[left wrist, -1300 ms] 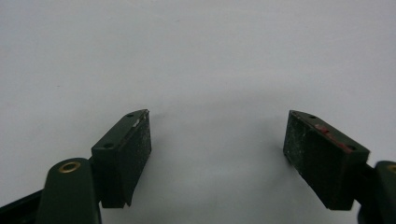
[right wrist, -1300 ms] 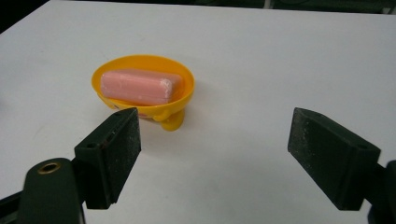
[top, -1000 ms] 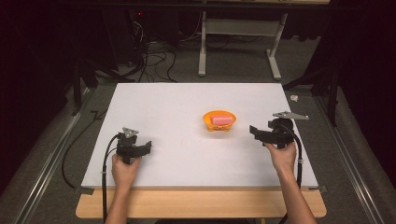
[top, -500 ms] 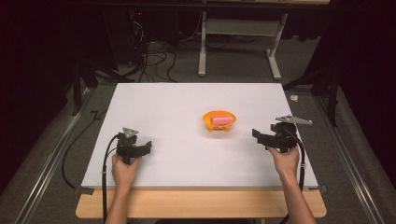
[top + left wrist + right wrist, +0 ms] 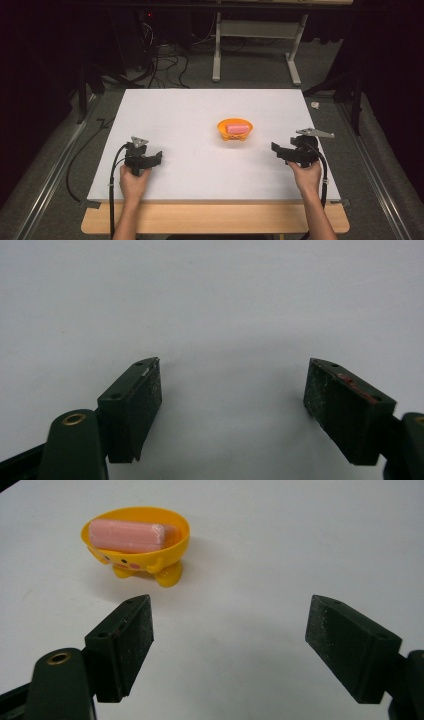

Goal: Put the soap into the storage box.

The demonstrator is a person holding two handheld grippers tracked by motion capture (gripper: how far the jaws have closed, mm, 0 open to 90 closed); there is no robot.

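— Where do we stand? Our right tool (image 5: 227,650) has just been narrowing with nothing between its jaws, short of the small orange plastic footed bowl (image 5: 137,542) holding a pink block (image 5: 131,535) mid-desk (image 5: 200,115).

— Left tool (image 5: 232,405) gapes, idle. We risk tipping that light bowl if one jaw clips its rim.

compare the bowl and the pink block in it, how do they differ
The bowl is orange-yellow and round; the pink block is pale pink and oblong. The bowl stands on small feet on the table; the block lies on its side inside the bowl. Neither is touched by a gripper.
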